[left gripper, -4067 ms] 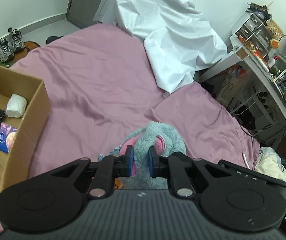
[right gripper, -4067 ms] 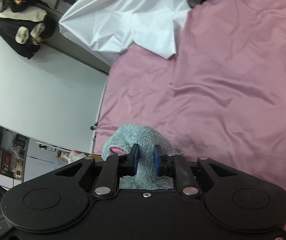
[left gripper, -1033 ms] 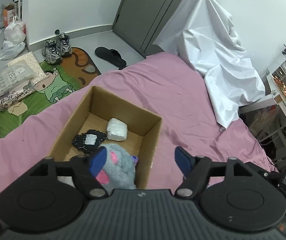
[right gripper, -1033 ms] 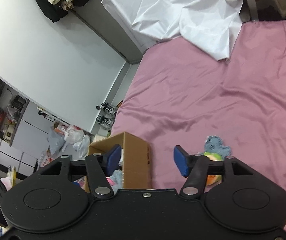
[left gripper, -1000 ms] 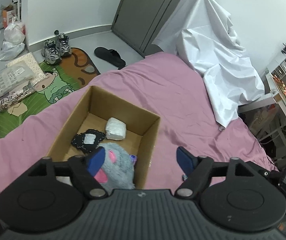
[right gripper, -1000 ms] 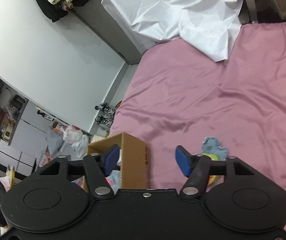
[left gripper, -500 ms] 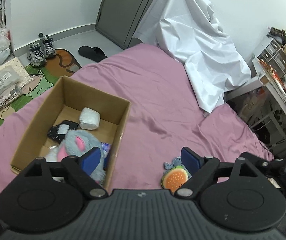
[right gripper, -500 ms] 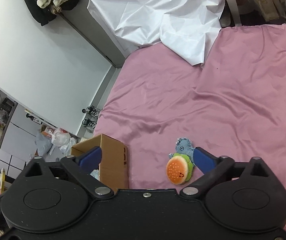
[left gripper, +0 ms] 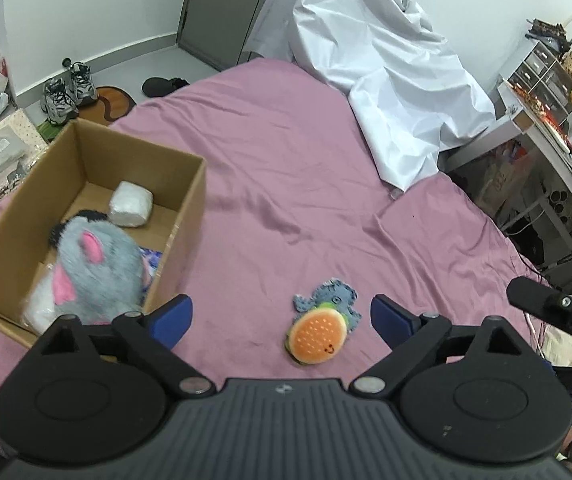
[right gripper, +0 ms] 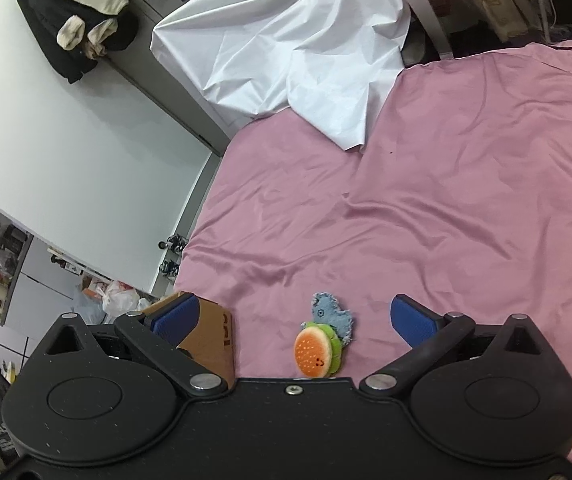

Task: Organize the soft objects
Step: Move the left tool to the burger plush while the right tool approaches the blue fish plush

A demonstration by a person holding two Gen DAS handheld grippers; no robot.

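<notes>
Plush toys are what I am sorting on this pink bedsheet (left gripper: pixel 306 168). My left gripper (left gripper: pixel 281 316) has its jaws opening, already wide, with nothing pressed between the blue pads; the small burger toy (left gripper: pixel 318 338) lies on the sheet below the gap, touching neither pad. A blue fuzzy piece (left gripper: pixel 328 294) sits just behind the burger, touching it. To the left stands the cardboard box (left gripper: pixel 189 216), and the grey plush with pink ears (left gripper: pixel 93 272) lies inside it, next to a white wrapped bundle (left gripper: pixel 131 209) (something black is half hidden behind the plush). My right gripper (right gripper: pixel 294 318) is spread wide and empty too, with the same burger toy (right gripper: pixel 314 352) on the sheet between its fingers. A white sheet (left gripper: pixel 386 80) is draped over the far edge of the bed.
</notes>
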